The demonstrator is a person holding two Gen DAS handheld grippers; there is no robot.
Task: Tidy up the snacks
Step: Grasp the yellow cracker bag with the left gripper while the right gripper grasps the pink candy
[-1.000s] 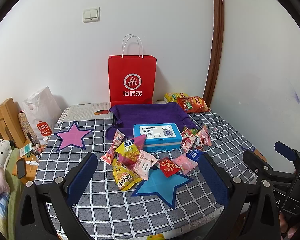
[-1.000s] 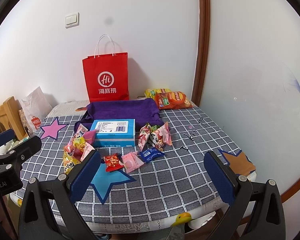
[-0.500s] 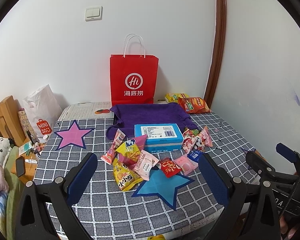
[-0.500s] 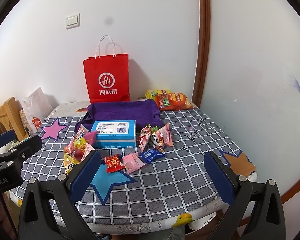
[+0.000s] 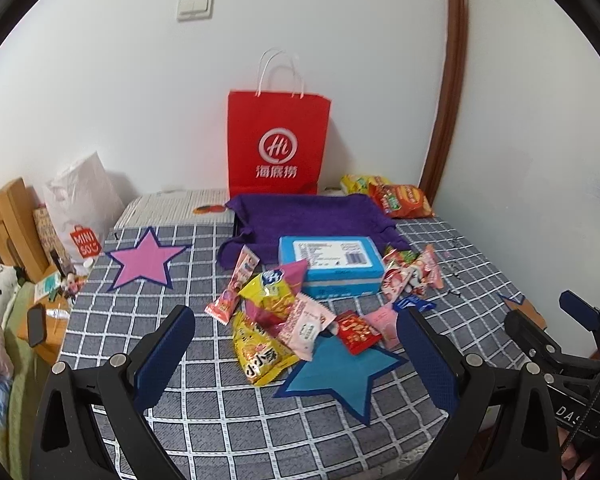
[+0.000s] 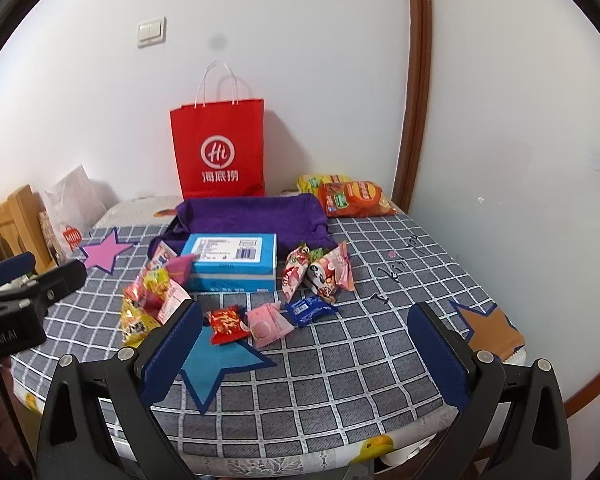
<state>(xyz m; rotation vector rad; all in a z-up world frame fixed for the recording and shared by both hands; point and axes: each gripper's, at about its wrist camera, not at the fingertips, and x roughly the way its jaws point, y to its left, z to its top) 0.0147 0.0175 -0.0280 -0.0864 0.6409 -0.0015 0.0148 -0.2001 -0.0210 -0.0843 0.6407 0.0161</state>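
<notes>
Both of my grippers, left gripper (image 5: 296, 356) and right gripper (image 6: 304, 348), are hovering spread and empty short of the snack pile (image 5: 284, 312), which is lying ahead on the checked tablecloth (image 6: 340, 380), nearer my left, before the blue box (image 5: 330, 264).

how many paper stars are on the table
3: a pink star at the far left, a blue star near the front by the snacks, a brown star at the right edge.

left gripper (image 5: 296, 350): chunky black plastic arms, silver screws on top
pads (image 5: 162, 358): dark blue, kinda dimpled texture
right gripper (image 6: 306, 354): same deal, black frame, blue pads, silver screws
markings: white letters on both black bodies, and a thin black cable
</notes>
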